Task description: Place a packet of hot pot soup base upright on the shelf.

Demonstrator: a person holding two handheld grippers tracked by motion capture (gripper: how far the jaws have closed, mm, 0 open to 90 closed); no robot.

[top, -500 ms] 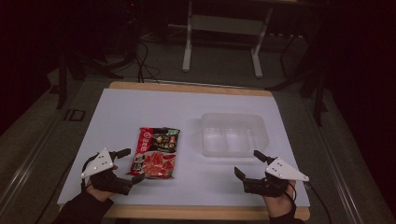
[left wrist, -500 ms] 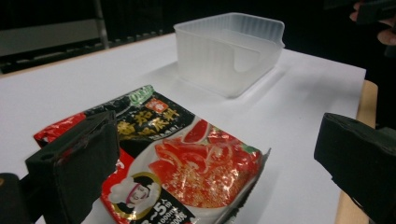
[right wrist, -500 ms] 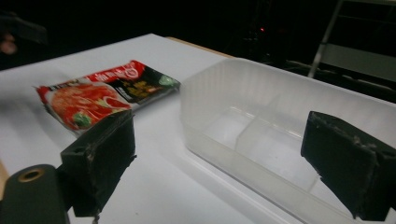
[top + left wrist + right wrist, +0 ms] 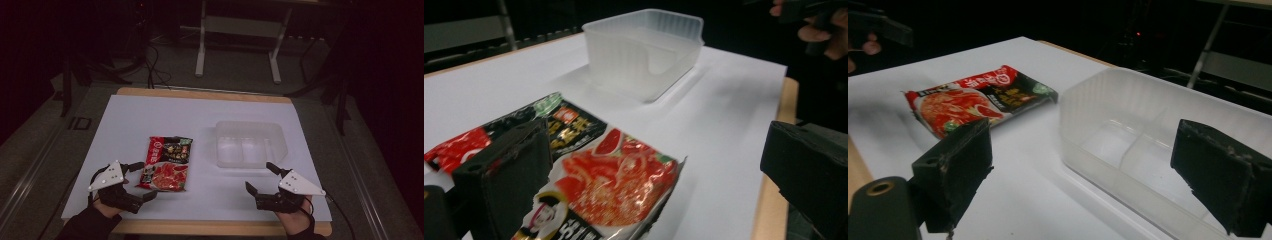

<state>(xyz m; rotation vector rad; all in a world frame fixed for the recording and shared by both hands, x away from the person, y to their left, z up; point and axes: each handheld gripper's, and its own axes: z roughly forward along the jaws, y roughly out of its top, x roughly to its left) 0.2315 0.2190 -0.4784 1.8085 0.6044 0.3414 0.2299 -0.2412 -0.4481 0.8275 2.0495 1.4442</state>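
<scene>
A red and black noodle packet [image 4: 167, 162] lies flat on the white table [image 4: 150, 115], left of centre. A clear plastic container [image 4: 248, 145] with a divided floor stands empty to its right. My left gripper [image 4: 141, 181] is open at the packet's near left corner. In the left gripper view, the packet [image 4: 614, 180] lies low between the wide jaws of my left gripper [image 4: 656, 145], with the container [image 4: 644, 55] beyond. My right gripper [image 4: 259, 176] is open just in front of the container. The right gripper view shows the container [image 4: 1148, 140] between the jaws of my right gripper [image 4: 1085, 135], and the packet [image 4: 973, 97] farther left.
The table's wooden edge [image 4: 225, 227] runs just under both hands. A metal stand [image 4: 237, 45] and cables sit on the dark floor beyond the far edge. The other hand [image 4: 819, 25] appears at the top right of the left gripper view.
</scene>
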